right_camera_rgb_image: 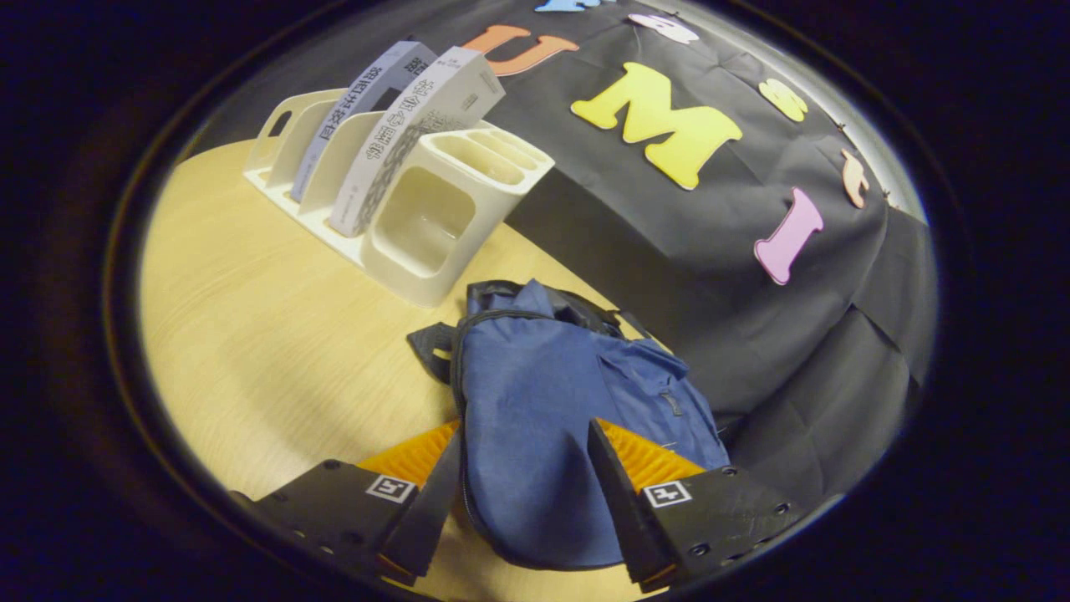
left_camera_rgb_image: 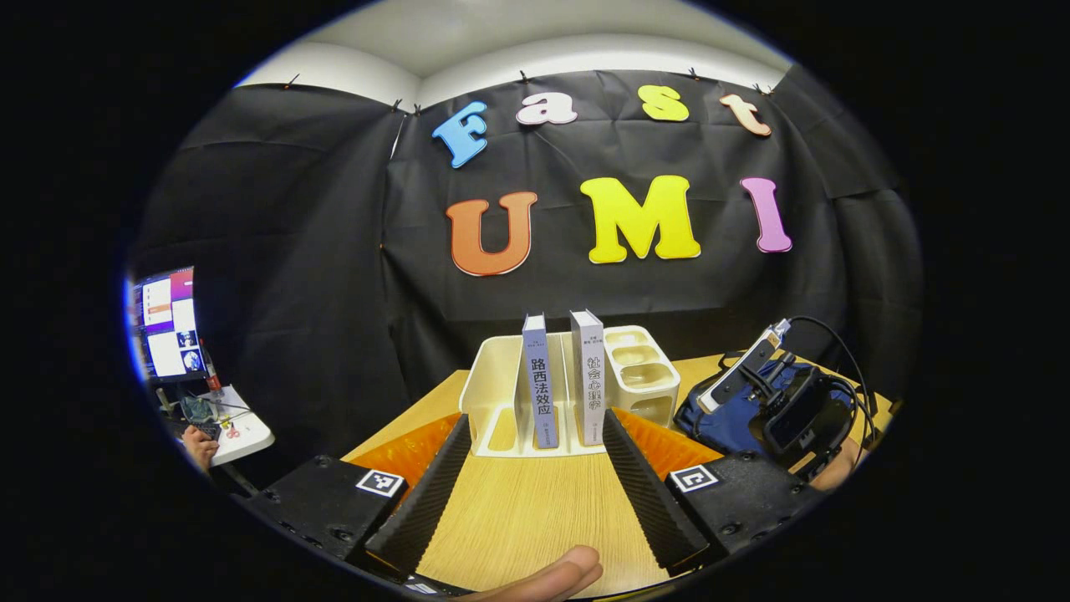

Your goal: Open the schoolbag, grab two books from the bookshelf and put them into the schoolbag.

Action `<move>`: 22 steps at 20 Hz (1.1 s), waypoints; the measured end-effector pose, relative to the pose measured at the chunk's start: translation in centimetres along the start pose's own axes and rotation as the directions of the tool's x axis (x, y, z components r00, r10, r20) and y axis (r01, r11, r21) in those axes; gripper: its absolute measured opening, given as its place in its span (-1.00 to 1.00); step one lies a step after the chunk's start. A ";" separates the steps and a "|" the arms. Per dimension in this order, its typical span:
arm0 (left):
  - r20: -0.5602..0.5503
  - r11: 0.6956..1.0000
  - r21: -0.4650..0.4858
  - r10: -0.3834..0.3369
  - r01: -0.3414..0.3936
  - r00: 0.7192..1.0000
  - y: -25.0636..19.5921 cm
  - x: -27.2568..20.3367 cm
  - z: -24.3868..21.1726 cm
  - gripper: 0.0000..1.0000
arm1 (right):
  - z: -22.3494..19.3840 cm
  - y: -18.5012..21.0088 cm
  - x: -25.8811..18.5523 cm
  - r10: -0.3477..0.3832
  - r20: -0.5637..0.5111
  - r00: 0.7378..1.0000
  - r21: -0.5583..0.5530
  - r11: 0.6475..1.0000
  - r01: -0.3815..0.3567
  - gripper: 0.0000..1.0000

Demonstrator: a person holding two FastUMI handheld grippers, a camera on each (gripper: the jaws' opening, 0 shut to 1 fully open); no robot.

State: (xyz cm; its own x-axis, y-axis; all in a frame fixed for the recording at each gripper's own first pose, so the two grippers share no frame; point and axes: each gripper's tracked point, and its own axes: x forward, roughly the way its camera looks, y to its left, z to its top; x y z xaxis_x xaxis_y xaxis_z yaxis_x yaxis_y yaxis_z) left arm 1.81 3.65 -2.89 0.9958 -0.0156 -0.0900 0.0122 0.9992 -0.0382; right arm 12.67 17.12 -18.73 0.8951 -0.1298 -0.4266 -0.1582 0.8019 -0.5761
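Blue fabric of the schoolbag (right_camera_rgb_image: 535, 435) lying between the spread fingers of the right gripper (right_camera_rgb_image: 522, 477), not clamped, on the wooden table (right_camera_rgb_image: 251, 334) just right of the cream bookshelf (right_camera_rgb_image: 418, 226). Further left, left gripper (left_camera_rgb_image: 531, 468) wide apart and empty, facing two upright books (left_camera_rgb_image: 565, 385) on that shelf. Apparently the opening step: next, closing on the flap or zipper edge and pulling it back.

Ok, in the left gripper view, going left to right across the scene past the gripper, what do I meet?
Monitor → cream bookshelf's empty left slot → lavender-spined book → white-spined book → the shelf's small compartments → blue schoolbag with the right gripper over it.
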 end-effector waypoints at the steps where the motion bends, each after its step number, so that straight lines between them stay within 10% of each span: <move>1: 0.002 1.000 -0.003 -0.003 0.003 1.000 -0.1 0.0 0.1 0.99 | 0.4 -0.5 -0.2 -0.014 0.006 1.000 -0.001 1.000 0.014 0.73; 6: 0.003 1.000 0.005 -0.003 0.003 1.000 -0.3 0.0 0.0 0.99 | 1.8 -2.8 -0.7 -0.043 0.025 0.999 0.046 0.998 0.042 0.19; 8: -0.002 1.000 0.006 -0.010 0.010 1.000 -0.7 0.0 -0.1 0.99 | 1.8 -3.1 -0.4 -0.019 0.021 1.000 0.076 0.997 0.017 -0.51; 9: -0.001 1.000 0.004 -0.015 0.015 1.000 -0.9 -0.1 0.0 0.99 | 2.0 -3.3 -0.5 -0.003 0.019 1.000 0.081 0.997 0.001 -0.34; 13: 0.012 0.999 0.009 -0.035 0.034 0.999 -1.8 -0.2 0.2 0.99 | 2.6 -5.2 -0.6 0.028 0.041 0.999 0.099 0.995 -0.032 -0.92; 22: 0.019 0.992 -0.029 -0.126 0.127 0.992 -5.0 0.0 0.0 0.99 | 4.5 -13.6 -1.5 -0.005 0.094 0.996 0.195 0.981 -0.014 -0.92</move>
State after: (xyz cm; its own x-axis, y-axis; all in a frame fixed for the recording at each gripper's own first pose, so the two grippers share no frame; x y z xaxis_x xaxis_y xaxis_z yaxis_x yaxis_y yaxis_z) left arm 1.73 -1.36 -2.72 0.9879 -0.1407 -0.0653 0.1355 0.9877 -0.0782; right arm 15.31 9.03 -7.13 0.9311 -0.0783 -0.3562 -0.0859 0.9021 -0.4229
